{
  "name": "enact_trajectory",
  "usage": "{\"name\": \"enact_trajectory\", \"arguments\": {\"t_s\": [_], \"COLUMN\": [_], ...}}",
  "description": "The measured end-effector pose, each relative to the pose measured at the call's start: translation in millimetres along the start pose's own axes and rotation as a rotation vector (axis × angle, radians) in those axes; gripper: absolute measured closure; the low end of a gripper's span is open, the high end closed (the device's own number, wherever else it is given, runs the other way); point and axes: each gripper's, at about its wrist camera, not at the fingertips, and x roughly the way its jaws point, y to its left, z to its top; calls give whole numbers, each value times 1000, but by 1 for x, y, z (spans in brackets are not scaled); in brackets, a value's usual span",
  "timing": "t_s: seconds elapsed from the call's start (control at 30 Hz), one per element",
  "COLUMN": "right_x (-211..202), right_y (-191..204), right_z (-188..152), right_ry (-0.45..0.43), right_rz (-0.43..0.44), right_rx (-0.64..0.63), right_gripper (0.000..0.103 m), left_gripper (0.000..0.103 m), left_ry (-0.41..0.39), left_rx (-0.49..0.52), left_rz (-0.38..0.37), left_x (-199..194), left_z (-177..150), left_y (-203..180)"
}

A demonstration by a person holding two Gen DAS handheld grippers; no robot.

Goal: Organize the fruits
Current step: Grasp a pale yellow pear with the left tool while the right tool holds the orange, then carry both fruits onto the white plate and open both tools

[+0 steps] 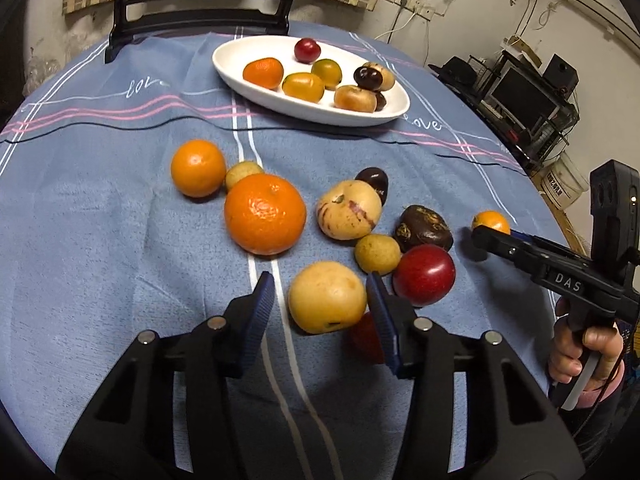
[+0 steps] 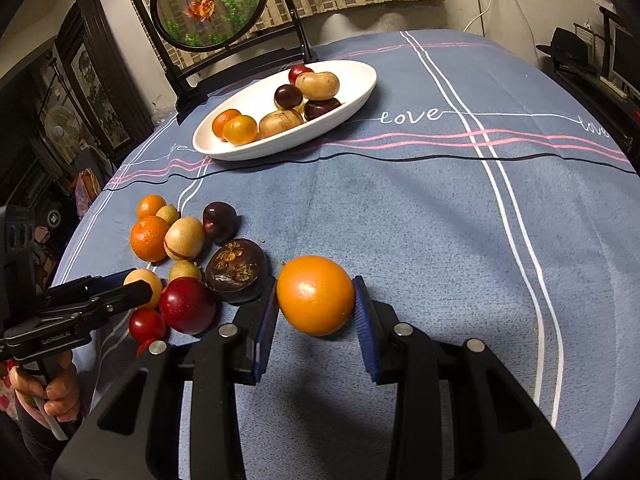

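Observation:
A white oval plate point(image 1: 240, 80) point(image 2: 352, 92) at the back of the table holds several fruits. More fruits lie loose on the blue cloth. My left gripper point(image 1: 320, 304) is open around a pale yellow fruit point(image 1: 326, 296); its right pad is at the fruit's side and its left pad stands apart from it. A red plum point(image 1: 424, 274) lies just to the right. My right gripper point(image 2: 316, 308) has its pads on both sides of a small orange point(image 2: 314, 300), which also shows in the left wrist view point(image 1: 490, 222). A dark mangosteen point(image 2: 238, 270) lies to its left.
A large orange point(image 1: 264, 214), a smaller orange point(image 1: 198, 168), a striped pale fruit point(image 1: 348, 210) and small yellow fruits lie mid-table. A round fish picture on a black stand point(image 2: 208, 4) stands behind the plate. The table edge curves away at the right.

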Motion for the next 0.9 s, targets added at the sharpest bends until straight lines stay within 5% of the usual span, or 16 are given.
{"name": "enact_trajectory", "arguments": {"t_s": [0.57,0.9], "right_x": [-2,-17], "right_y": [-2,25], "right_z": [-1,32], "right_ry": [-7,-130], "right_rz": [9,25], "right_rx": [8,-86], "right_gripper": [66,66], "left_gripper": [63,63], "left_ry": [-46,-142], "left_rx": [16,103], "left_rz": [17,10], "left_x": [-15,-46], "left_z": [-4,51], "left_y": [-9,-9]}}
